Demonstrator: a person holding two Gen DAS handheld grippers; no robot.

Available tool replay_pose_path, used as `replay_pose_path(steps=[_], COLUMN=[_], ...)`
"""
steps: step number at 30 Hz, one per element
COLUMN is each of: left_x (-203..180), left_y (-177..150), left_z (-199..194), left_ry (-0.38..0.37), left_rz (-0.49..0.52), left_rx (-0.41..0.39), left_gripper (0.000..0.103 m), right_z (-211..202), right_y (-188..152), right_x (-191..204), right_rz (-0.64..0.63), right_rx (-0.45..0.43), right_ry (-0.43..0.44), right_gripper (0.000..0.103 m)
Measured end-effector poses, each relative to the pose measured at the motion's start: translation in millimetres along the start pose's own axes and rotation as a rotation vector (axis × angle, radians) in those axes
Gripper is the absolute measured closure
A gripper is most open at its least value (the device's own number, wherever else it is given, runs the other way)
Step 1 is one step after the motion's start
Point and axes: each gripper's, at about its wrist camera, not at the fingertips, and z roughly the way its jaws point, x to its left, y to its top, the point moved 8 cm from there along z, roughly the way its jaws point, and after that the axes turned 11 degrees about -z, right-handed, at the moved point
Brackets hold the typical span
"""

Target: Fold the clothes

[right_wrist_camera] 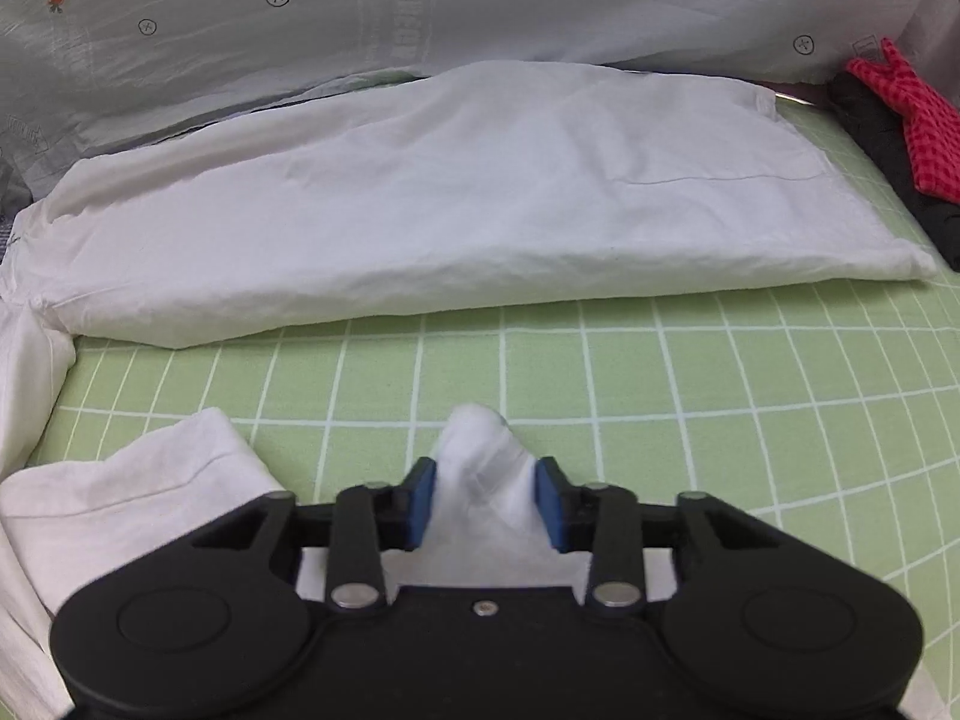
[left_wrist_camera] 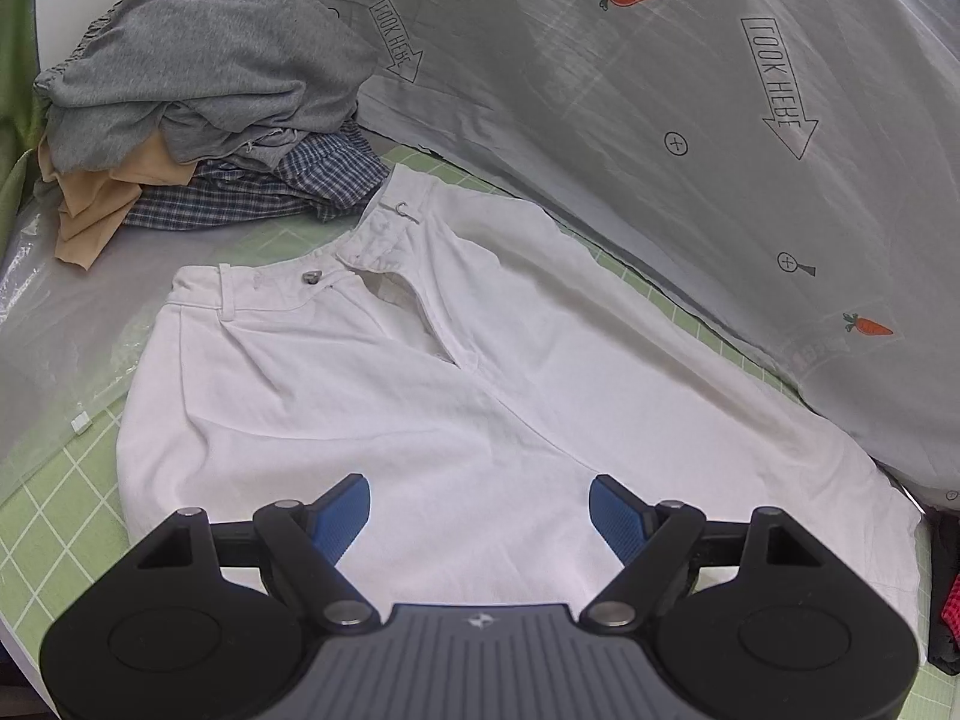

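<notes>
White trousers (left_wrist_camera: 420, 372) lie flat on the green grid mat (left_wrist_camera: 48, 516), waistband and button toward the far left. My left gripper (left_wrist_camera: 480, 510) hovers over the upper leg area, its blue pads wide apart with nothing between them. In the right wrist view one trouser leg (right_wrist_camera: 480, 198) stretches across the far side of the mat (right_wrist_camera: 660, 390). The other leg (right_wrist_camera: 120, 492) lies bunched at the near left. My right gripper (right_wrist_camera: 486, 498) is shut on a puckered fold of that white cloth, which pokes up between the pads.
A pile of grey, tan and plaid clothes (left_wrist_camera: 198, 90) sits at the far left. A grey sheet printed with carrots (left_wrist_camera: 660, 90) rises behind the mat. A clear plastic bag (left_wrist_camera: 60, 312) lies left. Red checked cloth (right_wrist_camera: 924, 120) on black cloth (right_wrist_camera: 870, 132) sits far right.
</notes>
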Motion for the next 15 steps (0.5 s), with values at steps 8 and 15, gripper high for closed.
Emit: replay_pose_path(steps=[8,15], left_x=[6,22], left_y=[4,8], left_z=[-3,-1], left_ry=[0.025,0.072], left_rz=[-0.023,-0.073], left_rx=[-0.020,-0.027], left_gripper=[0.022,0.022], right_z=[-64,-86], right_y=[27,10], right_x=[-172,-238], right_rz=[0.319,0.468], right_rx=[-0.196,-0.195], right_ry=[-0.363,-0.493], right_gripper=[0.087,0.050])
